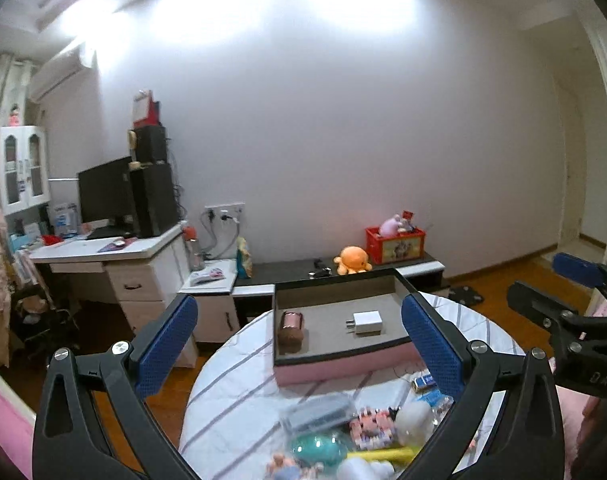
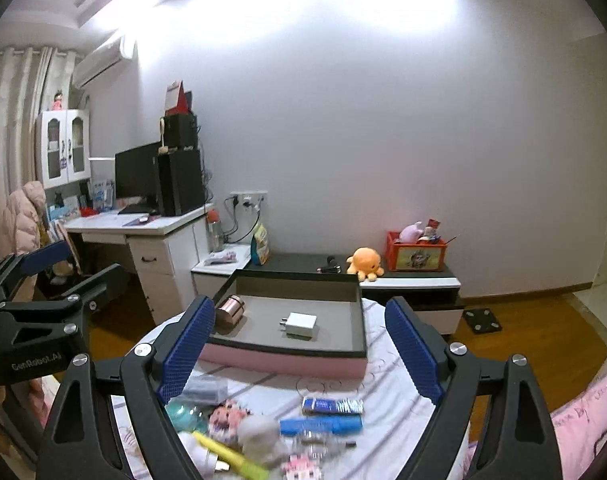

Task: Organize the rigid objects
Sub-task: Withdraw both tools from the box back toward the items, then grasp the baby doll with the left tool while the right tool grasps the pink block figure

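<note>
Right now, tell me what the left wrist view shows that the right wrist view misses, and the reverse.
Only the left wrist view shows the open doorway at far right, and the right gripper from the side. Only the right wrist view shows the curtain and the left gripper from the side. Both share the pink tray holding a white charger and a copper cylinder, and the orange plush octopus.

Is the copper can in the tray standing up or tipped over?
Tipped over: the copper can lies on its side in the tray, round end facing the right wrist camera.
</note>
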Demonstrator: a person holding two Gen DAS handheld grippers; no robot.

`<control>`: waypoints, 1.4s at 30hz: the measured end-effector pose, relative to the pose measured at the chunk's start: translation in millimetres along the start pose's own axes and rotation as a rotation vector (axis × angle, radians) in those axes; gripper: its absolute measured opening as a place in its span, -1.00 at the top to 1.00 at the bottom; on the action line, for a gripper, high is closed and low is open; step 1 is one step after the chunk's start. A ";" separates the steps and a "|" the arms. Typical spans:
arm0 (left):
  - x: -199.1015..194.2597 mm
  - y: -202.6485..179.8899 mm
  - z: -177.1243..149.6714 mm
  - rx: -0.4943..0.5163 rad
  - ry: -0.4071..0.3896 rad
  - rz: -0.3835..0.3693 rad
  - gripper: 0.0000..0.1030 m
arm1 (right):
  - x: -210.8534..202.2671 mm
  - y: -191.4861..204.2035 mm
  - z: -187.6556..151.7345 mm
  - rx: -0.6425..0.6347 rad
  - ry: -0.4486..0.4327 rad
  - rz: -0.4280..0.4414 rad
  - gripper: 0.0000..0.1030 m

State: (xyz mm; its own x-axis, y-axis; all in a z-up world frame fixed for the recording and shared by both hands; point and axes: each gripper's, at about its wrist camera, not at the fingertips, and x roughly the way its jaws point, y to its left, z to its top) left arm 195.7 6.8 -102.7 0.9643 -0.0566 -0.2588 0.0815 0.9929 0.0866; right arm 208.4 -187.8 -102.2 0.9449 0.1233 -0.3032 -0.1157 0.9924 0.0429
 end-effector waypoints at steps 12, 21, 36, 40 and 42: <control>-56.9 -6.5 -28.4 -0.028 -0.035 0.019 -1.00 | -66.7 12.7 -30.5 -0.021 -0.071 -0.012 -0.72; -59.1 -8.1 -37.4 -0.019 -0.009 0.015 -1.00 | -77.3 15.1 -36.9 -0.036 -0.079 -0.019 -0.72; -9.1 6.9 -110.4 -0.033 0.236 0.005 -1.00 | -37.5 -12.4 -80.5 0.012 0.090 -0.067 -0.72; 13.9 12.9 -142.6 -0.043 0.339 0.020 -1.00 | -17.1 -20.6 -102.7 0.026 0.174 -0.072 -0.72; 21.5 14.3 -154.2 -0.046 0.372 0.019 -1.00 | -7.8 -22.9 -114.3 0.026 0.212 -0.074 -0.72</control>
State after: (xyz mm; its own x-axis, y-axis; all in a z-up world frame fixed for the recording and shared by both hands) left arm 178.7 35.9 -255.4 0.8071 -0.0046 -0.5903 0.0448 0.9976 0.0536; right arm 168.6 -210.8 -209.7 0.8648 0.0513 -0.4995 -0.0379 0.9986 0.0370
